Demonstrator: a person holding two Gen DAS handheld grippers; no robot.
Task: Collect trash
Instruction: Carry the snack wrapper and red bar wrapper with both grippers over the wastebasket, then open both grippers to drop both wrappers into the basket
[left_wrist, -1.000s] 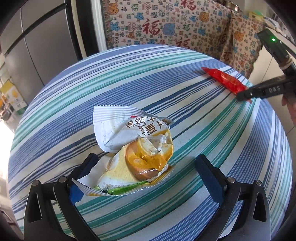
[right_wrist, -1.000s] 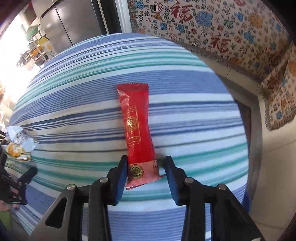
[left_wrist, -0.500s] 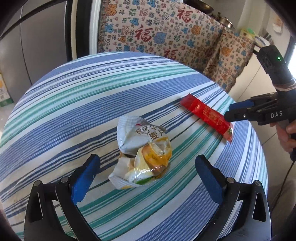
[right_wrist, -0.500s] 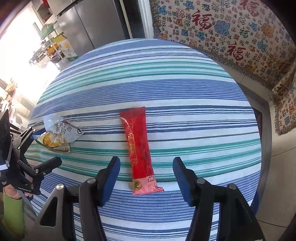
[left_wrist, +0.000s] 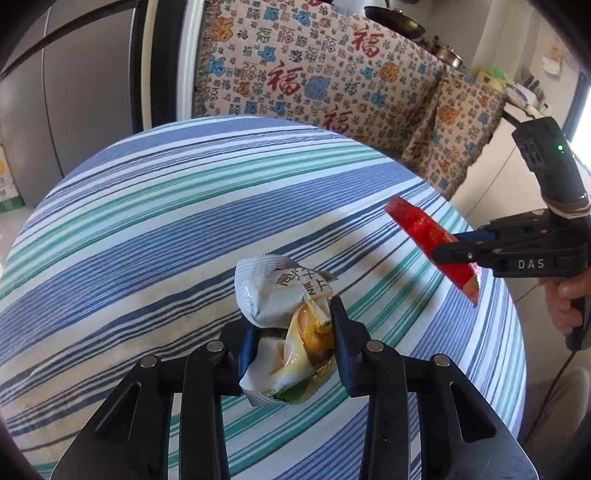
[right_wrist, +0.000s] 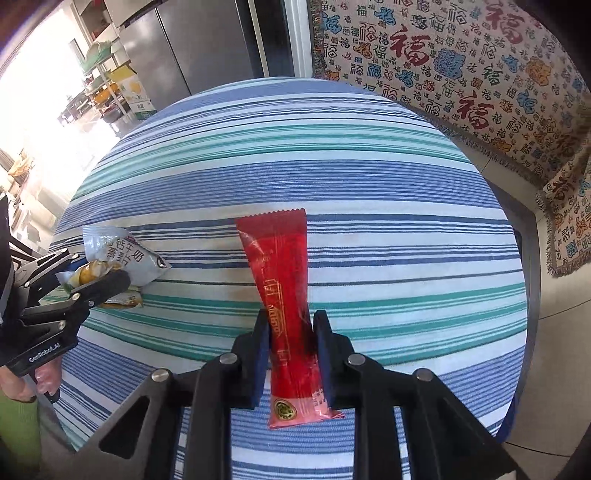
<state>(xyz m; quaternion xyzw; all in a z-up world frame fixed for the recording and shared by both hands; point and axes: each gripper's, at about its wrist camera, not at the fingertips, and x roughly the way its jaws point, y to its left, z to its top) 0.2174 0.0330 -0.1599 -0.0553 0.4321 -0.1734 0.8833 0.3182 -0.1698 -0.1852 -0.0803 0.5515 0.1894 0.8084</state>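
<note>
Left wrist view: the left gripper (left_wrist: 291, 332) is closing on the crumpled wrapper (left_wrist: 286, 321), pads pressing it, near the striped table (left_wrist: 147, 229) centre; the right gripper (right_wrist: 291, 354) clamps the red wrapper (right_wrist: 284, 295) towards that table's edge. Keep both squeezes firm and carry slowly, since thin foil probably slips

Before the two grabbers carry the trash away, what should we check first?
1. Right gripper shut on the red wrapper: ok.
2. Red wrapper off the striped tablecloth: ok, its far end hangs in the air above its shadow.
3. Left gripper on the crumpled snack bag: ok, pads press both sides, jaws closing.
4. Snack bag fully lifted: cannot tell.
5. The two grippers apart from each other: ok.
6. A bin to drop trash into: cannot tell, none in view.
</note>
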